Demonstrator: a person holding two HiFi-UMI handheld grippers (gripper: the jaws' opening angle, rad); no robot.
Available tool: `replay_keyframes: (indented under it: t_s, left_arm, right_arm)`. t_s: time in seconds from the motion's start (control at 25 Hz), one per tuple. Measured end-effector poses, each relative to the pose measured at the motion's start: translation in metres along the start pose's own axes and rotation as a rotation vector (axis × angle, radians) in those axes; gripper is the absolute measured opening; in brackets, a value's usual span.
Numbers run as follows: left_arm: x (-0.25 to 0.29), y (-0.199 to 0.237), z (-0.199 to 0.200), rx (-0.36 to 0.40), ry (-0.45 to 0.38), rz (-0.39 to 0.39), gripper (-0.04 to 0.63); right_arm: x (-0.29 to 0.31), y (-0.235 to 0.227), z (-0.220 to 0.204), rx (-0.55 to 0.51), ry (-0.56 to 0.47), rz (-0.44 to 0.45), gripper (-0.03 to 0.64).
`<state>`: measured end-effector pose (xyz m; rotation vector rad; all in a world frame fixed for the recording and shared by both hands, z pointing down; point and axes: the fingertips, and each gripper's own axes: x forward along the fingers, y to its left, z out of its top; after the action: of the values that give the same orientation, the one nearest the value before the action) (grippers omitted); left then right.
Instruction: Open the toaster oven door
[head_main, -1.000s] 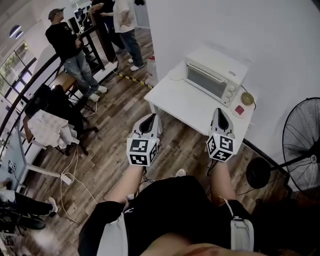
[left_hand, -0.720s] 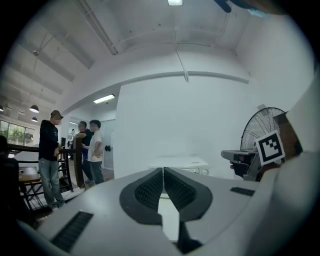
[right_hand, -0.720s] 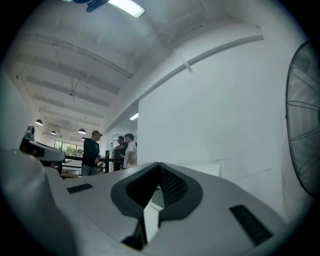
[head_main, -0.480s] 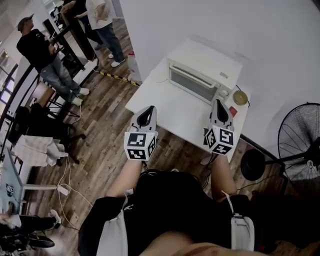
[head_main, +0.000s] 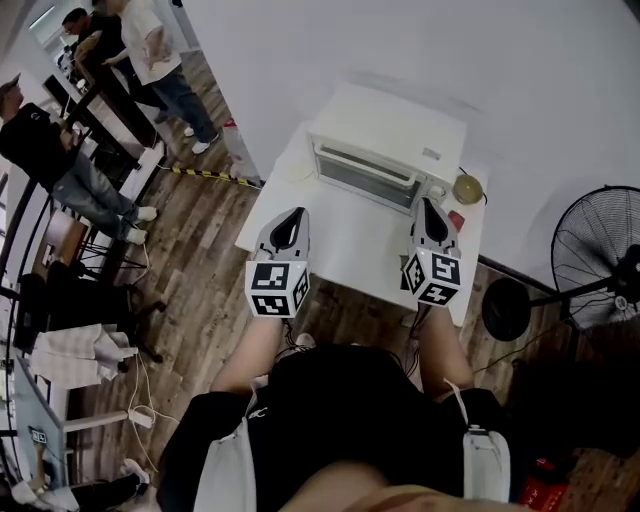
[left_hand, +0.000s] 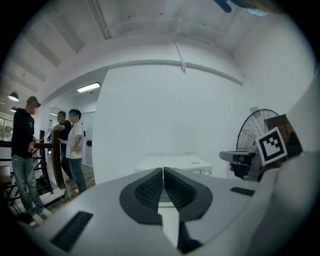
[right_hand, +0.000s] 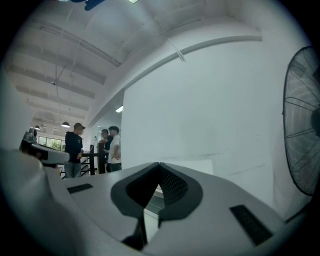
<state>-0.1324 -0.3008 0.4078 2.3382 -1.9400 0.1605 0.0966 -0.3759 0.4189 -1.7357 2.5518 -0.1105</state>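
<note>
A white toaster oven (head_main: 385, 150) stands at the back of a small white table (head_main: 345, 235), against the wall, with its glass door closed and its knobs on the right. My left gripper (head_main: 291, 215) hangs shut over the table's front left part, empty. My right gripper (head_main: 429, 207) is shut and empty too, held just in front of the oven's knob end. In the left gripper view the oven (left_hand: 172, 165) shows beyond the shut jaws. In the right gripper view the oven (right_hand: 192, 165) lies close ahead, mostly hidden by the jaws.
A round yellowish object (head_main: 466, 188) and a small red thing (head_main: 455, 218) sit on the table right of the oven. A black standing fan (head_main: 598, 255) is at the right. Several people (head_main: 60, 150) stand at a dark counter, far left. Wood floor surrounds the table.
The table and oven have come nearer and more centred in the head view. Both grippers now hang over the table, the right one close to the oven's front; both stay shut.
</note>
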Motion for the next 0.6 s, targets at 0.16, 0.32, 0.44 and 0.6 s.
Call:
replay_keyframes:
  t_s: [0.16,0.32,0.44,0.6]
  left_arm:
    - [0.017,0.01,-0.003,-0.009,0.012,-0.034,0.017]
    - [0.031,0.015,-0.009,-0.018,0.025,-0.068,0.017]
    - [0.037,0.021,-0.011,-0.02,0.028,-0.087,0.017]
    - [0.04,0.027,-0.01,-0.026,0.028,-0.1,0.017]
  right_arm:
    - [0.019,-0.012,-0.011,0.091,0.079,-0.058,0.102]
    - [0.038,-0.026,-0.03,0.173,0.165,-0.143,0.108]
    - [0.052,-0.031,-0.045,0.21,0.218,-0.18,0.118]
    - [0.069,-0.037,-0.061,0.229,0.277,-0.205,0.118]
